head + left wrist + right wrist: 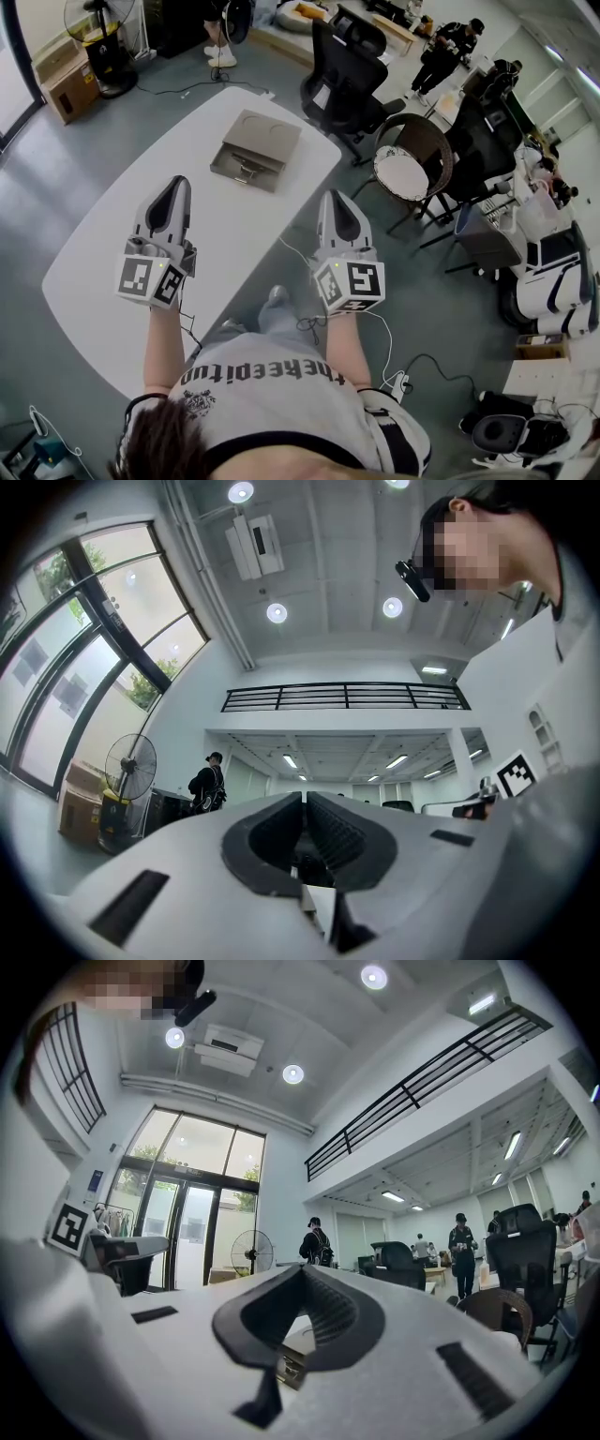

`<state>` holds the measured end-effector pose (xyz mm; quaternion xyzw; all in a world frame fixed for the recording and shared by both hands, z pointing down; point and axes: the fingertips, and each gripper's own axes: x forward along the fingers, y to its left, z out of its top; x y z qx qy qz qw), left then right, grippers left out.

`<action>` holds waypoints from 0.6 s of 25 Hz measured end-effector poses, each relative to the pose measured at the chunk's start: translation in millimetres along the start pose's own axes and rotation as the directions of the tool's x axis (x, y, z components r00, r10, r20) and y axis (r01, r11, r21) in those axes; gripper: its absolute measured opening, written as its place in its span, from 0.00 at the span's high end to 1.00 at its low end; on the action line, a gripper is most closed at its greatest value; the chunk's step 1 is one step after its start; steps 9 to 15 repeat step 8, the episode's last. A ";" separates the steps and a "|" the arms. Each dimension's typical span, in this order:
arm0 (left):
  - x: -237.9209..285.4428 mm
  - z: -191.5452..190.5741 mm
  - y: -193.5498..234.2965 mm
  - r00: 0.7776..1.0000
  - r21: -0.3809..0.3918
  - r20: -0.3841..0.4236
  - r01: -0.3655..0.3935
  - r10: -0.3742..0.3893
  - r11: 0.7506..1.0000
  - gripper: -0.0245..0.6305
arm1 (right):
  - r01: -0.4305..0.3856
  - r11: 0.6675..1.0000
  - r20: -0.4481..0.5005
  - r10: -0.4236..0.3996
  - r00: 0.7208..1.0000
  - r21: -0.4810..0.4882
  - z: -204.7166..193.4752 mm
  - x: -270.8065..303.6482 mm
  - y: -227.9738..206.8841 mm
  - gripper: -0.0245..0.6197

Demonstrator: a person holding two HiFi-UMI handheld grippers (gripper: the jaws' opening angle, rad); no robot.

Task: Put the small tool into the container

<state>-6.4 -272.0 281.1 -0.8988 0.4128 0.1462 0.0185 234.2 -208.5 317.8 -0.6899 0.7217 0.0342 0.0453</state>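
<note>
Holding the left gripper (175, 185) above the table (103, 244), inside its near edge, tips pressed together on nothing. Holding the right gripper (335, 197) just past the table's right edge, over floor (441, 309), likewise closed and empty (tips meeting in both gripper views). Plenty of open white top between the grippers and the container (258, 141), lying flat on the far half, close to the right edge. At its near lip, a metal piece (248, 172), too small to name as the tool. Past the far right corner, tight against a chair (352, 70). Part of the near edge hidden behind the arms.
</note>
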 end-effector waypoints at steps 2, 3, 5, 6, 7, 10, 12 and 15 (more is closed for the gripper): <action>-0.2 -0.2 1.1 1.000 -0.004 0.004 0.000 0.000 1.000 0.94 | 0.001 1.000 0.001 -0.001 1.000 -0.001 -0.2 0.1 0.2 0.96; -0.1 -0.4 1.3 1.000 -0.005 0.006 0.000 0.000 1.000 0.94 | 0.002 1.000 0.002 -0.002 1.000 -0.001 -0.4 0.0 -0.2 0.96; 0.8 -1.5 1.5 1.000 -0.007 0.009 0.001 -0.001 1.000 0.94 | 0.004 1.000 0.003 -0.004 1.000 0.000 -1.3 0.5 -1.5 0.96; 1.5 -2.3 1.7 1.000 -0.008 0.009 0.001 -0.001 1.000 0.94 | 0.005 1.000 0.004 -0.005 1.000 0.001 -1.8 1.0 -2.3 0.96; 2.2 -3.1 1.9 1.000 -0.008 0.009 0.002 -0.001 1.000 0.94 | 0.006 1.000 0.004 -0.006 1.000 0.002 -2.4 1.6 -3.0 0.96; 2.9 -4.0 2.2 1.000 -0.007 0.009 0.002 -0.002 1.000 0.94 | 0.007 1.000 0.005 -0.007 1.000 0.003 -2.9 2.2 -3.7 0.96; 2.9 -4.0 2.2 1.000 -0.007 0.009 0.002 -0.002 1.000 0.94 | 0.007 1.000 0.005 -0.007 1.000 0.003 -2.9 2.2 -3.7 0.96; 2.9 -4.0 2.2 1.000 -0.007 0.009 0.002 -0.002 1.000 0.94 | 0.007 1.000 0.005 -0.007 1.000 0.003 -2.9 2.2 -3.7 0.96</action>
